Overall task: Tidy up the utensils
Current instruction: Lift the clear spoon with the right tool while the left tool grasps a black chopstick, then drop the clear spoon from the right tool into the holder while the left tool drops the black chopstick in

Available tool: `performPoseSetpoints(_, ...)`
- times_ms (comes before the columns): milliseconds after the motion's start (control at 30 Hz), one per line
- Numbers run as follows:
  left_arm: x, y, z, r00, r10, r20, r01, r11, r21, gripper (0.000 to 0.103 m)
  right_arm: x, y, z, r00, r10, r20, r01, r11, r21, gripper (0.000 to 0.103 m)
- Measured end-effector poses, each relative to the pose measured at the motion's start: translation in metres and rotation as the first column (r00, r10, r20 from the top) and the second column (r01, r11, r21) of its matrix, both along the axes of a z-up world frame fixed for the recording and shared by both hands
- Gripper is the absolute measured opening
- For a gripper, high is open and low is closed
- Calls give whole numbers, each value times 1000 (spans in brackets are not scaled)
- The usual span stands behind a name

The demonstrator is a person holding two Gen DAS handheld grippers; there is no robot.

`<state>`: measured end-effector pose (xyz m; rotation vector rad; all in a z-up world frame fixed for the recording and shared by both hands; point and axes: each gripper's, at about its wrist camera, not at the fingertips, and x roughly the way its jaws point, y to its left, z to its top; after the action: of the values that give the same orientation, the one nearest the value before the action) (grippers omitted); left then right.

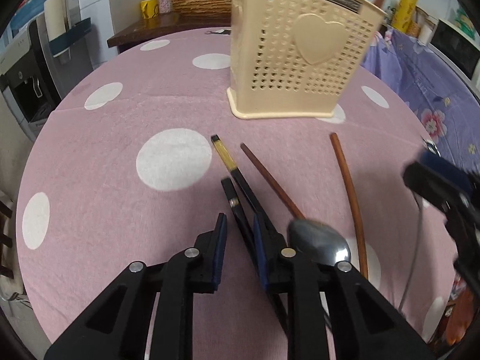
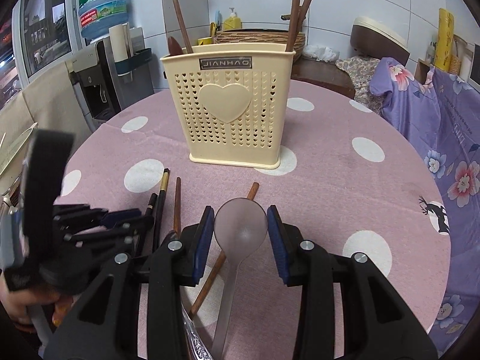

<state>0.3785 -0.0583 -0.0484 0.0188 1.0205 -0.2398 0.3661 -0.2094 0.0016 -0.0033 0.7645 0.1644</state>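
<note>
Utensils lie loose on the near part of a round table (image 2: 345, 174) under a pink cloth with white dots: two black chopsticks (image 1: 237, 174), one with a yellow band near its end, a reddish-brown wooden chopstick (image 1: 270, 177) to their right, another brown chopstick (image 1: 351, 204) farther right, and a metal spoon (image 1: 321, 243) between the two brown ones. The cream utensil holder (image 2: 234, 114), perforated and with a raised heart on its front, stands upright farther back and holds wooden chopsticks (image 2: 297, 9) and a wooden handle. The left gripper (image 1: 238, 231) hangs low over the black chopsticks; its fingers are narrowly parted with one black chopstick between them, and whether the pads press it I cannot tell. The right gripper (image 2: 240, 228) pinches the bowl of a translucent plastic spoon (image 2: 240, 225) between its blue pads, above the table.
</note>
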Motion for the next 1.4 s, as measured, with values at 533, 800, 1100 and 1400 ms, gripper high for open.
performPoseSetpoints(533,8,13,25,998,59,23,-55,990,-132,11,-10,-12,21,999,-31,44,29,999,37,37)
performPoseSetpoints(800,-26,27,97,964,85,254,-40,984,-176,10,-25,-24,51,995,-36,92,29,997,77,37)
performPoseSetpoints(1100,-43,33,129,926,86,367,-20,983,-181,10,-32,-32,65,994,-42,100,33,995,96,37)
performPoseSetpoints(1400,-50,41,144,910,96,403,-16,980,-198,9,-35,-23,81,989,-22,146,11,997,72,37)
